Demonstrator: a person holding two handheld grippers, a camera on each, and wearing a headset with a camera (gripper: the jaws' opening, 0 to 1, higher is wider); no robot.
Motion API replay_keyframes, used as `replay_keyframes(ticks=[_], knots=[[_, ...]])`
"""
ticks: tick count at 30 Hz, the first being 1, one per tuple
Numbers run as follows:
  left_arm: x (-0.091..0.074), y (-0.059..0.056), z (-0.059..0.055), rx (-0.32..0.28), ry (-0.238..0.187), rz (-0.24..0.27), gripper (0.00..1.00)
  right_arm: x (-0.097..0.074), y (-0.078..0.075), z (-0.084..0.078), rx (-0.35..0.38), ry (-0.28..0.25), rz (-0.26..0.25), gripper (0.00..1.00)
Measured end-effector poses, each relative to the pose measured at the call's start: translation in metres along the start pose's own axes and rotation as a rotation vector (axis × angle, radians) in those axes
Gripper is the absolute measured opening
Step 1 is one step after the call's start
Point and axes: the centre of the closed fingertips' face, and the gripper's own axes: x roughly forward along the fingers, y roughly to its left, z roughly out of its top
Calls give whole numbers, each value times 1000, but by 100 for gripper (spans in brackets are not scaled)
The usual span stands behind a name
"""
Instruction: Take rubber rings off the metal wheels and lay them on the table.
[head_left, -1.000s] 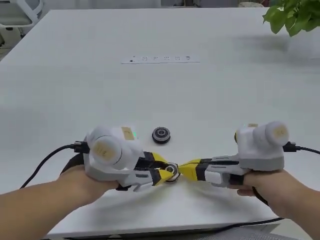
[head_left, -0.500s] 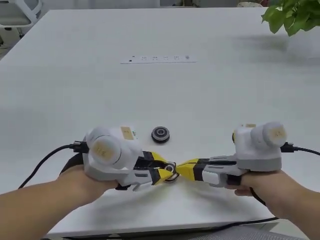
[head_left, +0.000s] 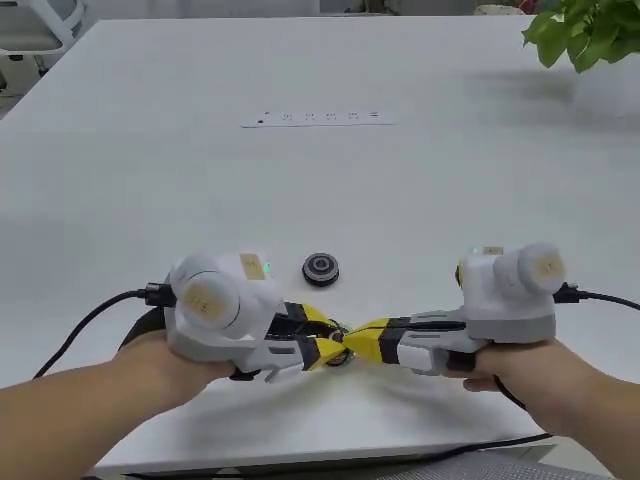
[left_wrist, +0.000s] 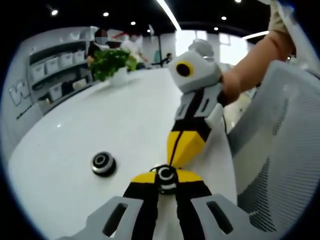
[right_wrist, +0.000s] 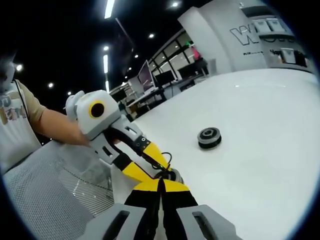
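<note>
A small metal wheel (head_left: 338, 354) hangs just above the white table (head_left: 320, 190) near its front edge, clamped by my left gripper (head_left: 328, 350). In the left gripper view the yellow-tipped jaws of that gripper (left_wrist: 165, 183) are shut on the wheel (left_wrist: 165, 175). My right gripper (head_left: 354, 342) meets it from the right, shut, pinching the thin black rubber ring (right_wrist: 167, 158) at the wheel's rim (right_wrist: 173, 175). A second wheel (head_left: 321, 268), with its black ring on, lies flat on the table just beyond the two grippers; it also appears as the wheel (left_wrist: 103, 163) and the wheel (right_wrist: 209, 136).
A white power strip (head_left: 318, 118) lies farther back at the table's middle. A green plant (head_left: 585, 35) stands at the far right corner. A grey mesh chair (left_wrist: 280, 150) is close behind the front edge. Cables trail from both grippers.
My right gripper has slid a little to the left, closer in against the left gripper. The held wheel is now more hidden between the yellow tips. The second wheel has stayed put.
</note>
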Motion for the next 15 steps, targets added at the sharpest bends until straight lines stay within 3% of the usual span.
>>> replay_keyframes(ticks=[15], knots=[[0, 1, 1, -10, -4, -10, 14, 0, -4, 0, 20, -11, -18, 0]])
